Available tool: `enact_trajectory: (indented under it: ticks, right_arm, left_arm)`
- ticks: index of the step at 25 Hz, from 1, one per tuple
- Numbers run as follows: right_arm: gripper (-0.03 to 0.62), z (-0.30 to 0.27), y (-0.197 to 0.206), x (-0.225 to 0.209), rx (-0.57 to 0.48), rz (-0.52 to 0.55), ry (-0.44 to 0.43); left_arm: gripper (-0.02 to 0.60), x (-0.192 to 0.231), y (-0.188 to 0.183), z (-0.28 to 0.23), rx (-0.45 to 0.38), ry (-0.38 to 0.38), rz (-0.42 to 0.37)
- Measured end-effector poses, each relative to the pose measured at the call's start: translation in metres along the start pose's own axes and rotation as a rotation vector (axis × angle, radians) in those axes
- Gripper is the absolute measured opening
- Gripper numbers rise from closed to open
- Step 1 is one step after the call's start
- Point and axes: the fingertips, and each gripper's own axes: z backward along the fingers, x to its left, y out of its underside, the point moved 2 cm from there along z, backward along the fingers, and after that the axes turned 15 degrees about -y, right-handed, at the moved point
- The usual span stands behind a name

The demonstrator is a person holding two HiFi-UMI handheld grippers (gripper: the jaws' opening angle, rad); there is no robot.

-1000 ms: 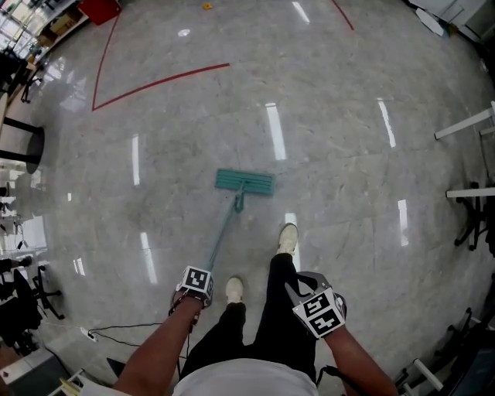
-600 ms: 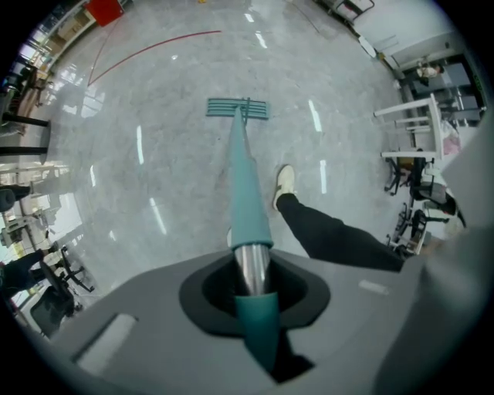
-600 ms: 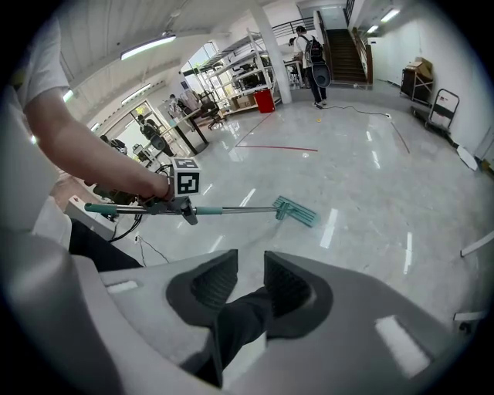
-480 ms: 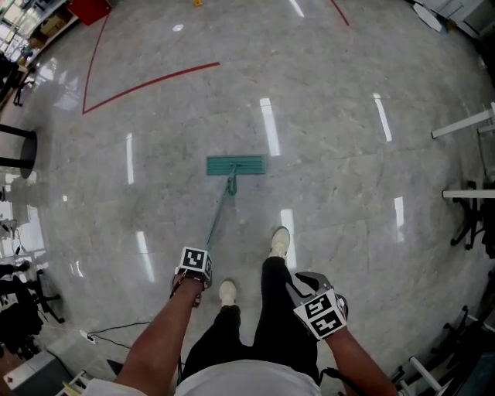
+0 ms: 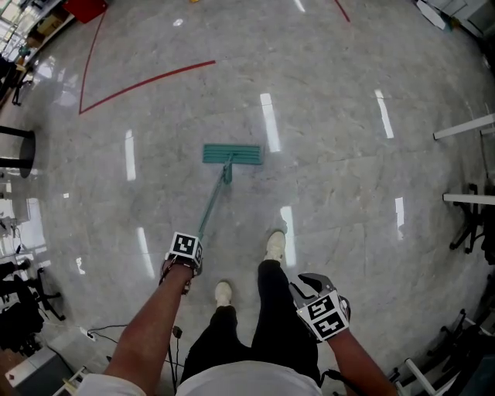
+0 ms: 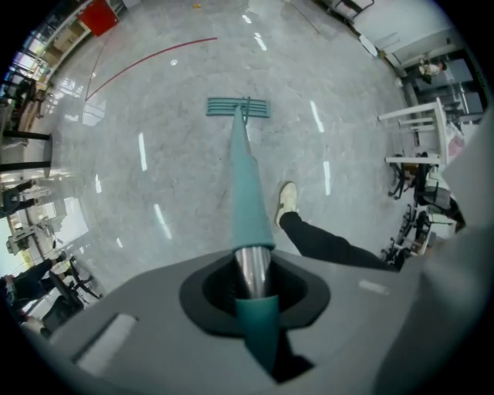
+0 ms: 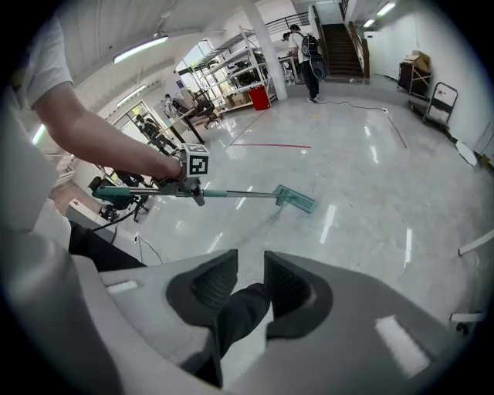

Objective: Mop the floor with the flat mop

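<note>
The flat mop's teal head (image 5: pixel 233 154) lies flat on the glossy grey floor, ahead of my feet. Its teal handle (image 5: pixel 210 201) slants back to my left gripper (image 5: pixel 184 251), which is shut on it. The left gripper view looks along that handle (image 6: pixel 248 193) from the left gripper (image 6: pixel 251 270) down to the head (image 6: pixel 238 108). My right gripper (image 5: pixel 321 313) hangs low at the right beside my leg, away from the mop. Seen from the right gripper view, the right gripper (image 7: pixel 251 278) has its jaws slightly apart with nothing between them, and the mop head (image 7: pixel 296 198) lies off to its left.
My shoes (image 5: pixel 274 246) stand just behind the mop. A red tape line (image 5: pixel 147 77) crosses the floor at the far left, near a red bin (image 5: pixel 85 8). White table frames (image 5: pixel 464 128) and chairs line the right edge. A black cable (image 5: pixel 116 332) trails at the lower left.
The mop head has slid forward, farther from my feet. My left gripper has gone forward and a little left with the handle. The right gripper has barely moved.
</note>
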Motion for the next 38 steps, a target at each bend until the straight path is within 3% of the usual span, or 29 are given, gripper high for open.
enact_trajectory:
  ticks: [7,26,32,38]
  right_arm:
    - [0.11,0.012,-0.005,-0.016,-0.001,0.0,0.001]
    - [0.11,0.03,0.031,-0.036,0.031,-0.085,0.002]
    - [0.11,0.028,0.033,-0.036,0.027,-0.085,0.013]
    - [0.11,0.016,0.022,-0.022,-0.003,-0.049,0.02]
  left_arm:
    - [0.058,0.007,-0.066,0.018,-0.026,-0.028,-0.004]
    - [0.058,0.012,-0.209,0.07,-0.063,-0.029,0.04]
    - [0.058,0.009,-0.197,0.065,-0.076,-0.027,0.038]
    - [0.058,0.014,-0.132,0.053,-0.093,-0.009,0.037]
